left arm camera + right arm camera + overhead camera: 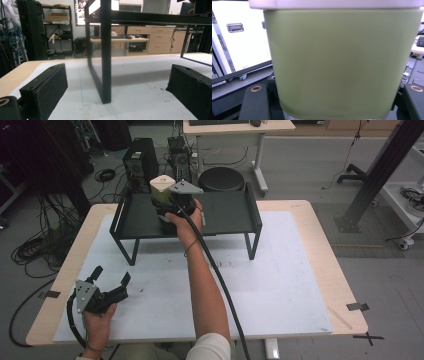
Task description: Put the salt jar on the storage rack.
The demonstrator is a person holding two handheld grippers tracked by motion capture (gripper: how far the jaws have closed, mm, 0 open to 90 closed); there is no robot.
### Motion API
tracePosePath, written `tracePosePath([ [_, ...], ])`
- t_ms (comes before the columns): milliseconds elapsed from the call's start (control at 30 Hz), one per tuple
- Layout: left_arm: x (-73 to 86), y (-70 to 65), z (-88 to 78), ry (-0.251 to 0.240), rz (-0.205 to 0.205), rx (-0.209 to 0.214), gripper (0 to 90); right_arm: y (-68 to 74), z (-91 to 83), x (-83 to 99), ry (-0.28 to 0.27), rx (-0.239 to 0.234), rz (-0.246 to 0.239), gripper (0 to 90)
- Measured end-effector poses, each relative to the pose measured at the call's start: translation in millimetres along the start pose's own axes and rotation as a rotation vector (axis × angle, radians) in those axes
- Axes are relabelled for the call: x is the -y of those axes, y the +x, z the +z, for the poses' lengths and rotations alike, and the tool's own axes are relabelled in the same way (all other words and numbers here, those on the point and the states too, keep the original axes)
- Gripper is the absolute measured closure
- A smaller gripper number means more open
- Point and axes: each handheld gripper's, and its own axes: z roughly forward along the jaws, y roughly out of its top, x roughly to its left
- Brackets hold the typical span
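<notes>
The right gripper (167,200) has its jaws clamped on a green container (342,62) with a pale lid, holding it above the black shelf (227,215) on the table (300,210). The left gripper (111,281) rests near the table's front left corner, jaws wide apart and holding nothing.

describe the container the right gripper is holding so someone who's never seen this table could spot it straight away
Start at the black metal shelf standing at the far side of the white-topped table. Over its left half, the right gripper is shut on a green container with rounded corners and a pale cream lid. It is the one coloured thing among black metal and black grippers.
</notes>
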Motion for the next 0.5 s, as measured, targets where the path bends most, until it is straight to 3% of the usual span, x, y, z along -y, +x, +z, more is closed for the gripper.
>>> tracePosePath([
  [500, 0.0, 0.0, 0.0, -0.001, 0.001, 0.000, 2.9, -0.3, -0.2, -0.4, 0.002, -0.004, 0.004, 29.7],
])
